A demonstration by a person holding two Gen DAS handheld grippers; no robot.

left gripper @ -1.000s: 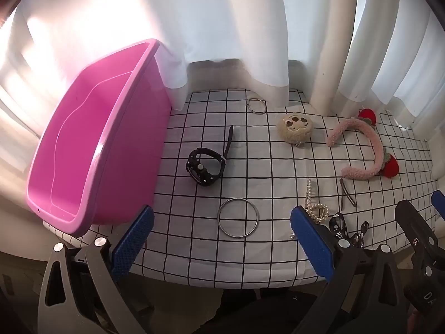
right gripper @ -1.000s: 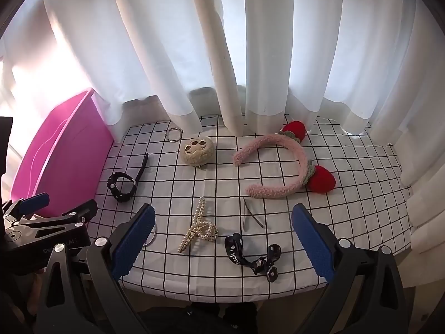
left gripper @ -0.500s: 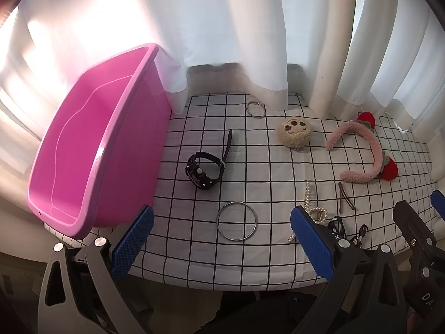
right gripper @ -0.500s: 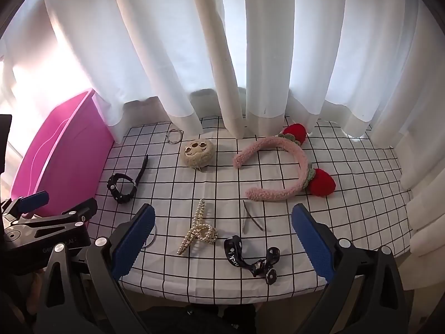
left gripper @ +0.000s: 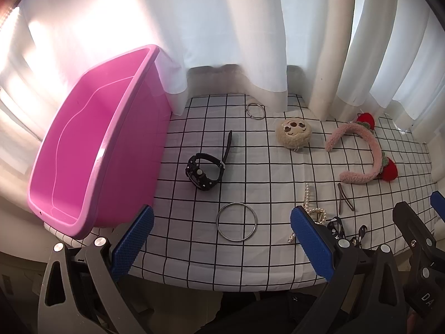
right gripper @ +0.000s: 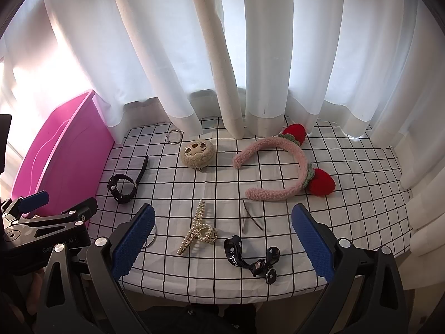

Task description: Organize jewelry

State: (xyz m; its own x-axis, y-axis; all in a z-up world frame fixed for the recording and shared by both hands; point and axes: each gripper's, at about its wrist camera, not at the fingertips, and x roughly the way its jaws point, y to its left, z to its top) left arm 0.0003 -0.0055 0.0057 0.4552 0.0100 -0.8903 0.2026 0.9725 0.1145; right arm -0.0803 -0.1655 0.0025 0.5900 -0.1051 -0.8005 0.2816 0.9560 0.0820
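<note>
A pink bin (left gripper: pixel 91 167) stands empty at the left of the checked cloth (left gripper: pixel 267 167). On the cloth lie a black watch (left gripper: pixel 204 171), a large metal ring (left gripper: pixel 236 221), a small metal ring (left gripper: pixel 255 110), a beige plush clip (left gripper: pixel 293 133), a pink strawberry headband (right gripper: pixel 289 167), a pearl hair claw (right gripper: pixel 198 229), a dark hairpin (right gripper: pixel 250 217) and a black strap (right gripper: pixel 250 258). My left gripper (left gripper: pixel 222 239) is open and empty at the cloth's front edge, near the large ring. My right gripper (right gripper: pixel 222 239) is open and empty at the front edge, over the pearl claw and strap.
White curtains (right gripper: pixel 222 55) hang close behind the cloth and along its right side. The bin's wall stands high at the left. The left gripper's body (right gripper: pixel 41 231) shows at the lower left of the right wrist view.
Both grippers have drawn back slightly from the table, so the objects look a little smaller and farther. No object has moved.
</note>
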